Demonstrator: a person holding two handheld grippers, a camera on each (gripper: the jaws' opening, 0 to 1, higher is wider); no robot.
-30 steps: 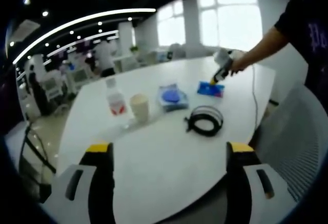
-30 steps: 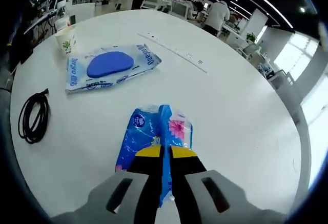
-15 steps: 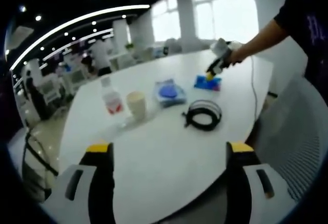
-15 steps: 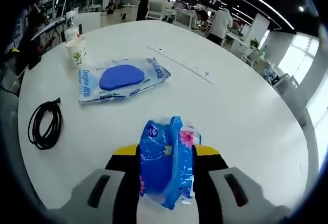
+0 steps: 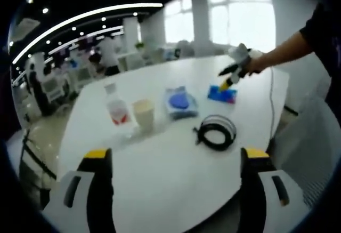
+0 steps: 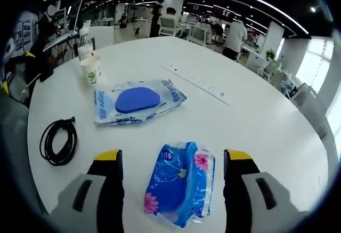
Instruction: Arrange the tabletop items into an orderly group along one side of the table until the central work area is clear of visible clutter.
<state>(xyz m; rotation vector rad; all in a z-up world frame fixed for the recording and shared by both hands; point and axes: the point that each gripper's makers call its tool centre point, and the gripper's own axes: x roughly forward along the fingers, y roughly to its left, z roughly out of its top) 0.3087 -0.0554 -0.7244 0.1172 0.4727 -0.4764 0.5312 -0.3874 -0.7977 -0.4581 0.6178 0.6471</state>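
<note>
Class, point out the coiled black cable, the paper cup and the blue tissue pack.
coiled black cable [image 6: 58, 142], right gripper view, left side of the loop
paper cup [image 5: 144, 115], left gripper view, its side wall
blue tissue pack [image 6: 180, 181], right gripper view, wrapper middle

My left hand-held gripper [image 5: 173, 161] has two broad, pale grey jaws, each with a dark oblong slot in its shell, a black inner face and a yellow tip. My right hand-held gripper [image 6: 173, 161] is built the same way — grey moulded shells with slots, black inner sides, yellow caps at the ends. From the left gripper view, that right tool [image 5: 234, 70] looks whitish grey with a black stem and a small yellow tip. My arm [image 5: 287, 49] is bare below a short dark sleeve [image 5: 325, 22] — the fabric looks black or deep navy.
</note>
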